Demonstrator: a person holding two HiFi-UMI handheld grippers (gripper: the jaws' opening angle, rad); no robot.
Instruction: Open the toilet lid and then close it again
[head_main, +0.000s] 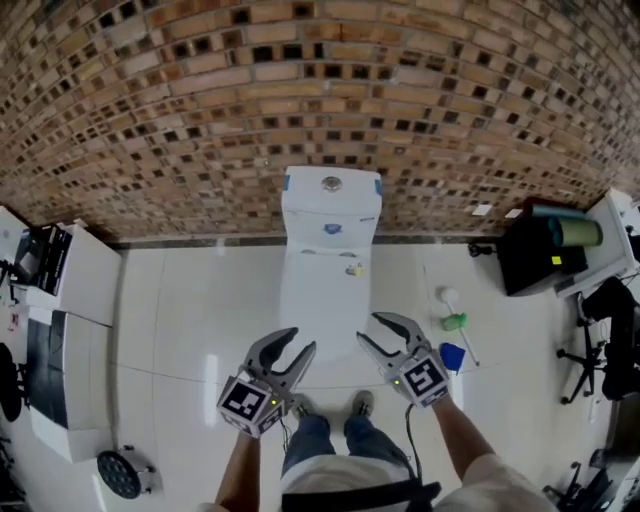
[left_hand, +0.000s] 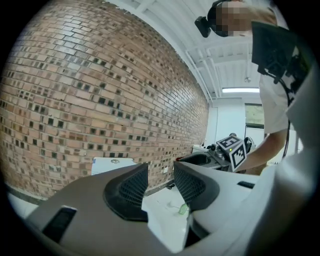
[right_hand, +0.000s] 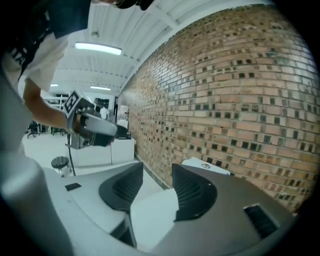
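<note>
The toilet lid (head_main: 322, 290) is lying shut on the toilet (head_main: 331, 205) by the brick wall (head_main: 200, 100). The left gripper (head_main: 298, 345) and right gripper (head_main: 371, 330) are hovering before it, jaws apart and empty; the task is looking either unstarted or finished

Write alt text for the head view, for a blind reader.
Seen from above, a white toilet with its lid down stands against a brick wall. In front of it a person holds the left claw and right claw, both open and empty.
</note>
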